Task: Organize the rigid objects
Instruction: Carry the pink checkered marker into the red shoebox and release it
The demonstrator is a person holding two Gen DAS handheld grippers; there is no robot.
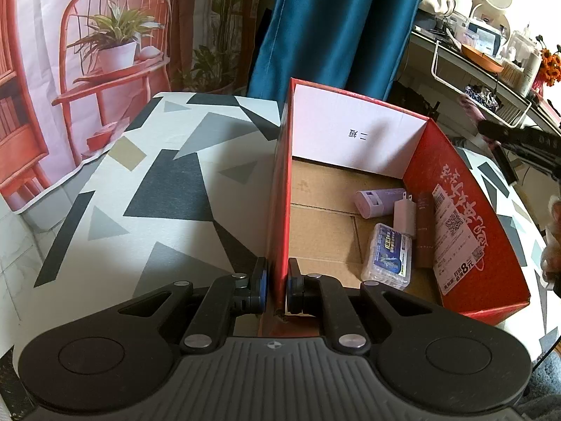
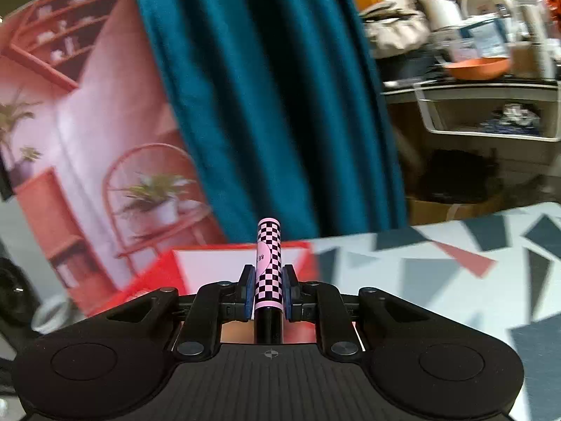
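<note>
My left gripper is shut on the left wall of the red cardboard box, one finger outside and one inside. In the box lie a lilac power bank, a white charger plug, a clear blue-labelled case and a brown stick. My right gripper is shut on a pink and black checkered tube, held upright above the table with the red box just behind it. The right gripper's dark body also shows at the right edge of the left wrist view.
The table has a white cloth with grey and black shapes. A teal curtain and a printed pink backdrop hang behind. A cluttered shelf with a white wire rack stands at the far right.
</note>
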